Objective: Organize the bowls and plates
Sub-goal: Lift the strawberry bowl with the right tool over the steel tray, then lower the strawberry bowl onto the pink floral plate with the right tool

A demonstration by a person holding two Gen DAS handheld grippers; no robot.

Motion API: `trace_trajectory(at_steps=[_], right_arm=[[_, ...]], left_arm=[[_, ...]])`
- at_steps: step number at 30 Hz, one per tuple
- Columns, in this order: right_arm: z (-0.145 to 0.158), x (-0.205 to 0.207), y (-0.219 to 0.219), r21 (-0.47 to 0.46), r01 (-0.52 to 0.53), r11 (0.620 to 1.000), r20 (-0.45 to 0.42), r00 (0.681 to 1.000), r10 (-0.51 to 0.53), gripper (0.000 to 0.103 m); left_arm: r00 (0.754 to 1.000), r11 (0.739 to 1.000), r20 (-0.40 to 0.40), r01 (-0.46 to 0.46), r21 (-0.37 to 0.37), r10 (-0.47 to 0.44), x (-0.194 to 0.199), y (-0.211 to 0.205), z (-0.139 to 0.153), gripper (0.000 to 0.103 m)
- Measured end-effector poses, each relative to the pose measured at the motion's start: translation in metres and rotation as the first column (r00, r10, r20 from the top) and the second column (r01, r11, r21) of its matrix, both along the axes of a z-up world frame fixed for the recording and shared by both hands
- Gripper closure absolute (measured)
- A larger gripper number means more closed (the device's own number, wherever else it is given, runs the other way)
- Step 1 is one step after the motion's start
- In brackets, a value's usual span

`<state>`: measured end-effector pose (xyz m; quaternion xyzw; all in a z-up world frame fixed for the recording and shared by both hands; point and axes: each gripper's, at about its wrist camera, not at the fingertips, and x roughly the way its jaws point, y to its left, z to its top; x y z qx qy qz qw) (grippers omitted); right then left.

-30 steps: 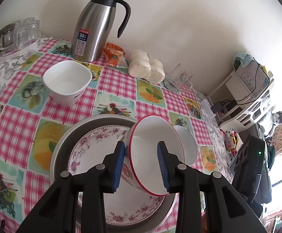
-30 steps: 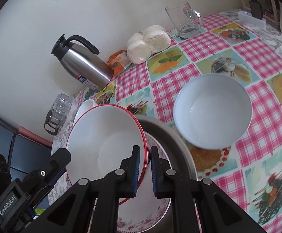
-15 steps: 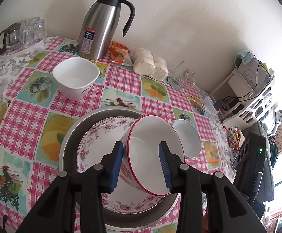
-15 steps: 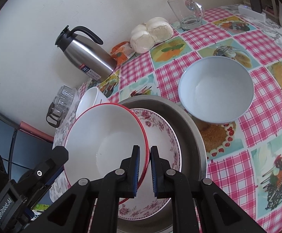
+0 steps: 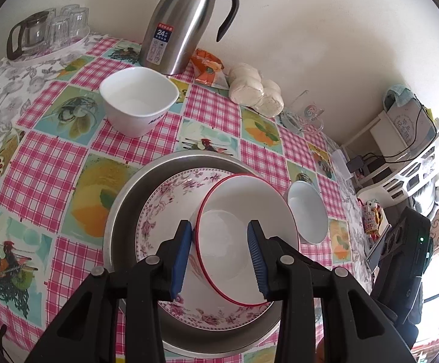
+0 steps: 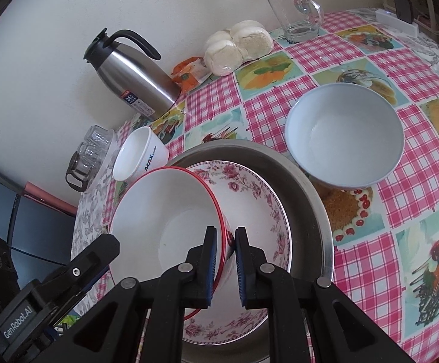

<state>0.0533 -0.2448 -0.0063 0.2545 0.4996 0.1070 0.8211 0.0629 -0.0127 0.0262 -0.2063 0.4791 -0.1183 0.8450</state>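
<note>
A white bowl with a red rim (image 5: 243,211) (image 6: 165,211) hangs tilted over a floral plate (image 5: 165,205) (image 6: 249,193), which lies in a metal basin (image 5: 128,193) (image 6: 304,199). My right gripper (image 6: 225,260) is shut on the bowl's near rim, one pad inside and one outside. My left gripper (image 5: 219,257) stands open astride the bowl's opposite wall, its left pad close to the outer side. A pale blue bowl (image 6: 343,139) (image 5: 307,214) sits on the cloth right of the basin. Behind the basin to the left stands a white square bowl (image 5: 138,99) (image 6: 141,157).
A steel thermos jug (image 5: 183,24), an orange snack packet (image 5: 209,66) and wrapped buns (image 6: 237,45) line the wall. A glass mug (image 6: 295,12) stands at the far right. A tray of glasses (image 5: 50,30) fills the far left corner. A shelf with cables (image 5: 401,151) stands beyond the table's right edge.
The red-rimmed bowl has come down a little toward the floral plate, and more of the plate shows beside it. Both grippers keep their places on the bowl.
</note>
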Motion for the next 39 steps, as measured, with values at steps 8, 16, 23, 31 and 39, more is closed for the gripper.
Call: trace_trajectory(at_steps=[8, 16, 23, 31, 39], right_arm=[[0.001, 0.002, 0.005, 0.0, -0.016, 1.0, 0.015, 1.0, 0.016, 0.087], [-0.005, 0.005, 0.001, 0.04, -0.008, 0.999, 0.012, 1.0, 0.008, 0.087], [-0.005, 0.006, 0.0, 0.055, -0.008, 0.998, 0.015, 1.0, 0.007, 0.084], [-0.005, 0.007, 0.0, 0.052, -0.021, 0.998, 0.007, 1.0, 0.02, 0.084], [-0.006, 0.008, -0.002, 0.066, -0.02, 0.998, -0.002, 1.0, 0.02, 0.084]], left_arm=[[0.999, 1.0, -0.034, -0.022, -0.007, 0.022, 0.004, 0.006, -0.007, 0.063], [0.999, 1.0, -0.032, -0.023, -0.02, 0.023, 0.006, 0.007, -0.008, 0.062], [0.999, 1.0, -0.037, -0.023, -0.017, 0.022, 0.007, 0.005, -0.009, 0.062], [0.999, 1.0, -0.048, -0.012, 0.014, 0.012, 0.006, 0.001, -0.01, 0.062], [0.998, 1.0, -0.068, -0.014, 0.003, 0.014, 0.007, 0.002, -0.014, 0.059]])
